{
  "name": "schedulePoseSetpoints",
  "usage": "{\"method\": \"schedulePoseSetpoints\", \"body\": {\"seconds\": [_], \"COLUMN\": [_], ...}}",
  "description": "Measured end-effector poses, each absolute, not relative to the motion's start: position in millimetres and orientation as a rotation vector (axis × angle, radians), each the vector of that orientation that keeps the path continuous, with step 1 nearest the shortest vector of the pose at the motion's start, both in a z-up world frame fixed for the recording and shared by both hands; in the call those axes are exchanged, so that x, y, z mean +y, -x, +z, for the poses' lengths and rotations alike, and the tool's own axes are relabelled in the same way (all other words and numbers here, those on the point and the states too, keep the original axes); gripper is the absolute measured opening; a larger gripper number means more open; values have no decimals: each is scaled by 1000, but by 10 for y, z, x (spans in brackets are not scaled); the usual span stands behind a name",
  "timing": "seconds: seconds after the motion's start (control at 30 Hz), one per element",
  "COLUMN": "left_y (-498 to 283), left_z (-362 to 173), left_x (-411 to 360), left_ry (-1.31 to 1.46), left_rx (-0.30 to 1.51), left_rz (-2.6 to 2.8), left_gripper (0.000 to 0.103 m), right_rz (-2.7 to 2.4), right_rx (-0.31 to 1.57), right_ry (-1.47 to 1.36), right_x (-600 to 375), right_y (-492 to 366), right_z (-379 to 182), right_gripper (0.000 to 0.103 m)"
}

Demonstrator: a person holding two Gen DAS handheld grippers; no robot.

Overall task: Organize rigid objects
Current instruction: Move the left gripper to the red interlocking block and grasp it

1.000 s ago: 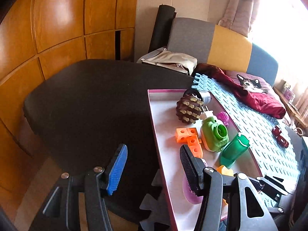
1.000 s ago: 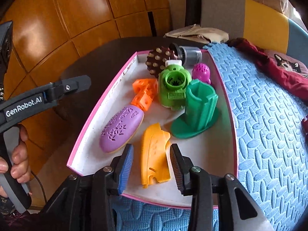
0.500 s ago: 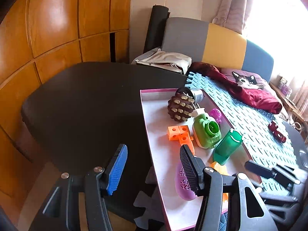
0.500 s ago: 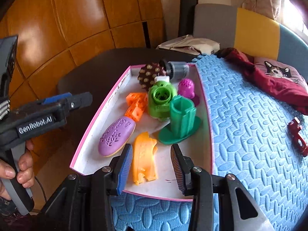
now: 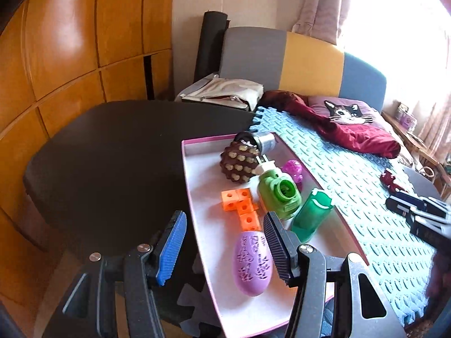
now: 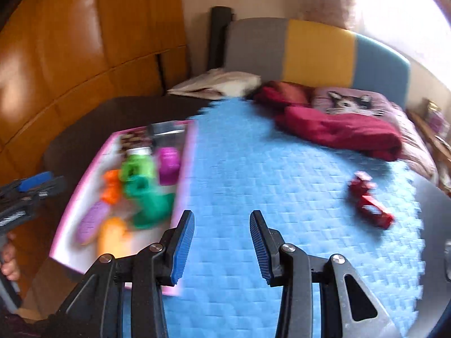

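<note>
A pink-rimmed white tray (image 5: 194,197) holds a brown spiky ball (image 5: 239,163), a grey cylinder (image 5: 266,139), a green camera toy (image 5: 279,194), orange cubes (image 5: 239,202), a green holder (image 5: 310,217) and a purple oval (image 5: 252,262). My left gripper (image 5: 224,221) hovers open and empty over the tray's near left edge. My right gripper (image 6: 222,217) stands open and empty above the blue foam mat (image 6: 267,169), right of the blurred tray (image 6: 183,197). A red toy car (image 6: 369,200) lies on the mat to its right, also the red car (image 5: 390,180) in the left wrist view.
The tray and mat rest on a dark table (image 5: 112,146). A red cloth (image 6: 338,129), a cat cushion (image 5: 344,111) and a beige bag (image 5: 225,93) lie at the back by a sofa (image 5: 282,56). A bare grey surface (image 6: 434,225) borders the mat's right edge.
My right gripper has swung right, from over the tray's front to over the blue mat; the red car is now in its view. My left gripper drifted slightly, jaws unchanged.
</note>
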State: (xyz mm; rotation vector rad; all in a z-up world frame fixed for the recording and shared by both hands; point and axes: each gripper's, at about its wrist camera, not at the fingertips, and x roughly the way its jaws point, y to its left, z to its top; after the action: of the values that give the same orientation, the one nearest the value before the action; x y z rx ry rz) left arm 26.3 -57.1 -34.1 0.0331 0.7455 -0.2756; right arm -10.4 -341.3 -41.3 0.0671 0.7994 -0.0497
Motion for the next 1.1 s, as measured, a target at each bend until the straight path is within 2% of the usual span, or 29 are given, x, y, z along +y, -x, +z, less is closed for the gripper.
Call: {"method": "schedulePoseSetpoints", "body": {"seconds": [0.2, 0.4, 0.93, 1.03, 1.1], "left_y": [-255, -281, -331, -380, -404], "left_z": [-229, -155, -121, -122, -130], "left_x": [-738, -996, -2247, -2584, -2825], "left_ry": [-57, -84, -173, -191, -213], "left_rx": [721, 718, 767, 786, 783], "left_rz": [-312, -356, -596, -654, -691], "left_gripper": [58, 58, 58, 64, 64], "right_rz": [-300, -537, -593, -586, -583], "right_rx": [806, 826, 813, 798, 792], "right_ry": [-92, -293, -582, -587, -589], "right_x": [-4285, -5091, -5534, -5531, -5527], "right_y": [174, 368, 551, 565, 571], "right_z": [-509, -736, -819, -783, -767], "right_gripper": [41, 41, 43, 43, 43]}}
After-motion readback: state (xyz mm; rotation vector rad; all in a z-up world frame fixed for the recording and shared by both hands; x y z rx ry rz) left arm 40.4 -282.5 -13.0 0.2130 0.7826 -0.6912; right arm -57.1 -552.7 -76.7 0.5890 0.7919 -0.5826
